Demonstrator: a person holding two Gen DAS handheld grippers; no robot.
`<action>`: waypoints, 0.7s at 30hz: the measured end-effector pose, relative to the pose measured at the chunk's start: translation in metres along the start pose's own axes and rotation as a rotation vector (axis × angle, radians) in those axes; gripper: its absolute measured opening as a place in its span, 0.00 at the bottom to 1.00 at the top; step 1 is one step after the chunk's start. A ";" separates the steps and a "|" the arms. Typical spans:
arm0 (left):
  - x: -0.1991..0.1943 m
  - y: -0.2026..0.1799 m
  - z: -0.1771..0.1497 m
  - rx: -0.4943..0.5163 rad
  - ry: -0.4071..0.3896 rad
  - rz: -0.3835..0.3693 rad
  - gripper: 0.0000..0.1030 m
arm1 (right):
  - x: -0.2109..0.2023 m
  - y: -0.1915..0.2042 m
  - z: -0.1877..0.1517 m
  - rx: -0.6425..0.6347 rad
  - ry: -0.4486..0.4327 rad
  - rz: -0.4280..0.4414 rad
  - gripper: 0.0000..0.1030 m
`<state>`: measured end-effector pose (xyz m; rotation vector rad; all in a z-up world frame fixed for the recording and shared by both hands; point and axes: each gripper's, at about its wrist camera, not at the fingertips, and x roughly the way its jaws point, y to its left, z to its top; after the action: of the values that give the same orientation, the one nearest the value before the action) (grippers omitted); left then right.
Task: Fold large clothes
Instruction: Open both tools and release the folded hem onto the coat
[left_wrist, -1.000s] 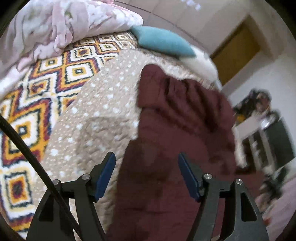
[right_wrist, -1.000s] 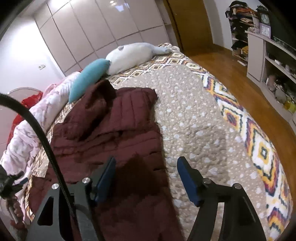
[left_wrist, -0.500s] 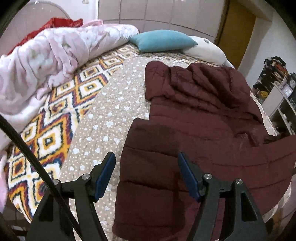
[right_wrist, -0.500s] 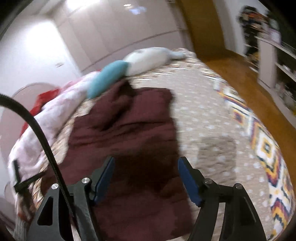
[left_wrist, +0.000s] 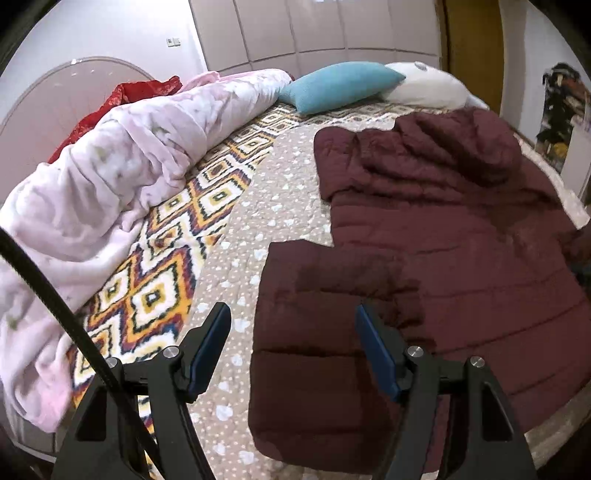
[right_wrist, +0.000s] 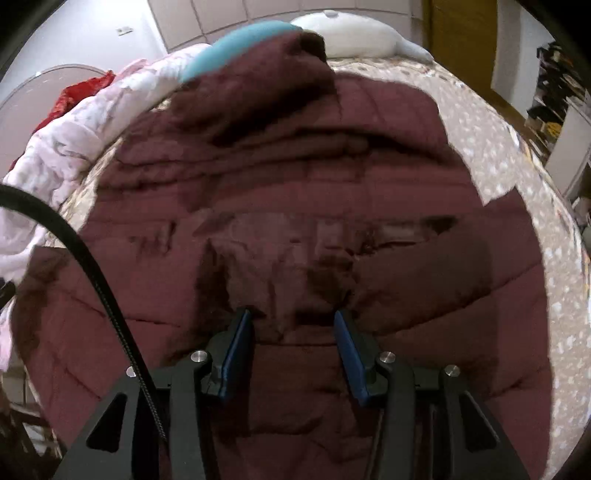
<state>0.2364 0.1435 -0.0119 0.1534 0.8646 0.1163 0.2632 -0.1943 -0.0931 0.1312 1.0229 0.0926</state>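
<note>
A maroon quilted puffer jacket (left_wrist: 436, 251) lies spread flat, rumpled, across the bed.

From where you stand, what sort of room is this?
Most likely a bedroom in a home. A bed with a patterned cover holds a blue pillow and a maroon jacket, with wardrobe doors along the far wall.

Left wrist: well above the bed's (left_wrist: 229, 236) near edge, facing the headboard end. Right wrist: low, close over the jacket (right_wrist: 295, 206), facing the same way. Shared: jacket (left_wrist: 443, 258), teal pillow (left_wrist: 343, 85), pink duvet (left_wrist: 122, 166).
</note>
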 end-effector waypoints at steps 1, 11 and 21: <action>0.001 0.000 -0.001 0.008 -0.001 0.011 0.67 | -0.005 0.001 0.000 -0.003 -0.004 -0.001 0.50; 0.016 0.011 -0.001 -0.037 0.036 0.008 0.67 | -0.105 -0.066 0.011 0.050 -0.194 -0.037 0.72; 0.033 0.017 0.002 -0.072 0.088 -0.047 0.67 | -0.080 -0.130 0.015 0.166 -0.159 -0.084 0.75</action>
<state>0.2584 0.1659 -0.0328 0.0609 0.9494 0.1109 0.2368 -0.3349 -0.0373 0.2426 0.8754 -0.0780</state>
